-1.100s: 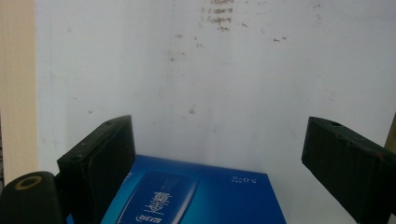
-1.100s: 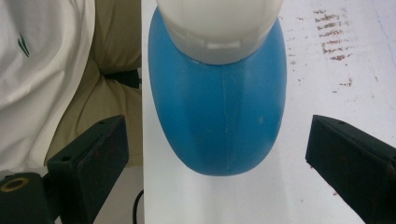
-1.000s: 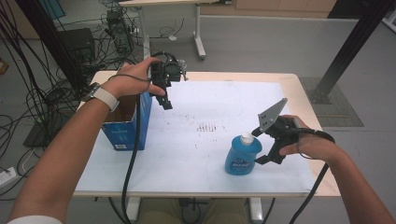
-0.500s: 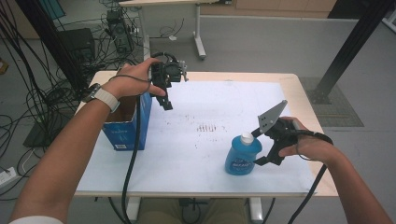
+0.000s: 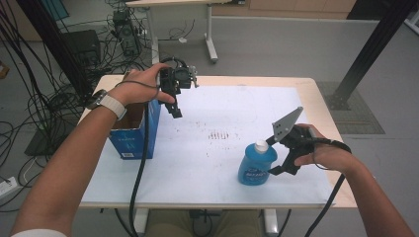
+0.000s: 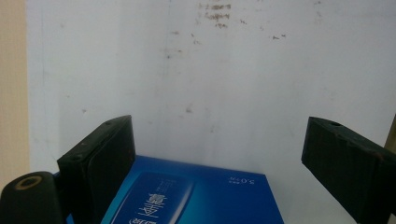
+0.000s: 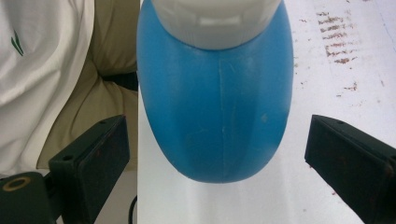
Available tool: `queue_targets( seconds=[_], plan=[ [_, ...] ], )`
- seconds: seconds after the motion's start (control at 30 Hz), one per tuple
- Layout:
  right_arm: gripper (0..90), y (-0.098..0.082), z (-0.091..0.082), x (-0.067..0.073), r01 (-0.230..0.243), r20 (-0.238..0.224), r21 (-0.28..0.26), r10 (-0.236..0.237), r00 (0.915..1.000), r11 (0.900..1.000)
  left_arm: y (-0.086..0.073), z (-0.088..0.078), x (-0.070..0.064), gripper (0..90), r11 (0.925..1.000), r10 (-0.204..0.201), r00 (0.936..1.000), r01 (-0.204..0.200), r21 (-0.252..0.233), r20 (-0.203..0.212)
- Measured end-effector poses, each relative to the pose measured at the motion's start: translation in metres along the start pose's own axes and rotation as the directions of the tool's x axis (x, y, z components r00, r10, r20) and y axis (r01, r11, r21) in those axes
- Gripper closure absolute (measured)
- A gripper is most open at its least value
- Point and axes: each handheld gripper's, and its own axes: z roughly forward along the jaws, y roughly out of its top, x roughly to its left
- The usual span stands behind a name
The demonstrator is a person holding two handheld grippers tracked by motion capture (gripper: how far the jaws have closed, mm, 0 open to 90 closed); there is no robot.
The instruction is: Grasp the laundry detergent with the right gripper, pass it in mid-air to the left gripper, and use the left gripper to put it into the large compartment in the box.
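In the lower right of the high view, the blue bottle (image 5: 257, 165) is standing upright on the white sheet (image 5: 207, 163) that is covering the table (image 5: 323, 113), with its white cap (image 5: 261, 146) pointing up. The right gripper (image 5: 276, 155) is sitting just beside it, on the bottle's right. In the right gripper view the jaws are standing wide apart, with the bottle's rounded body (image 7: 217, 116) lying ahead between them and neither pad pressing on it.

In the upper left of the high view, the left gripper (image 5: 176, 109) is hanging over the edge of the open blue box (image 5: 134, 140), well apart from the bottle. Its jaws are also standing apart and holding nothing, with the box's blue printed side (image 6: 187, 196) showing below them in the left gripper view.

The bottle is looking like smooth moulded plastic, so I am judging it as slippery and slightly yielding under a squeeze, and fairly weighty if it is full; how full it is, I cannot tell. The body is bulging in the middle and narrowing towards the cap, so pads set high up are likely to slide. The safest hold is looking like the widest part of the body, pads square on the two opposite flanks, closing firmly but not hard enough to dent the wall.
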Motion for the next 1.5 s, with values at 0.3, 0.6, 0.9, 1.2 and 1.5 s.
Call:
queue_targets(
  seconds=[0.3, 0.6, 0.9, 1.2, 1.5],
  plan=[
    [6.5, -0.0009, -0.0001, 0.0005, -0.003, 0.000, 0.003, 0.003, 1.0000, 1.000, 0.0004, -0.0003, -0.0003, 10.1, 1.0000, 0.002, 1.0000, -0.002, 0.005, -0.003],
    [6.5, -0.0022, -0.0010, 0.0009, -0.002, 0.003, 0.003, 0.002, 1.0000, 1.000, 0.0007, -0.0006, -0.0002, 10.1, 1.0000, 0.002, 1.0000, -0.002, 0.008, -0.003],
    [6.5, -0.0016, -0.0022, 0.0015, -0.006, 0.005, 0.003, 0.006, 1.0000, 1.000, 0.0010, 0.0000, -0.0003, 10.2, 1.0000, 0.000, 1.0000, 0.000, 0.005, -0.005],
    [6.5, -0.0017, -0.0024, 0.0017, -0.005, 0.006, 0.003, 0.005, 1.0000, 1.000, 0.0013, 0.0002, -0.0006, 10.2, 1.0000, -0.001, 1.0000, 0.001, 0.002, -0.005],
    [6.5, -0.0019, -0.0033, 0.0016, 0.000, 0.012, 0.001, 0.000, 0.9999, 1.000, 0.0018, 0.0001, -0.0009, 10.2, 1.0000, 0.001, 1.0000, -0.001, 0.004, -0.004]
  ],
)
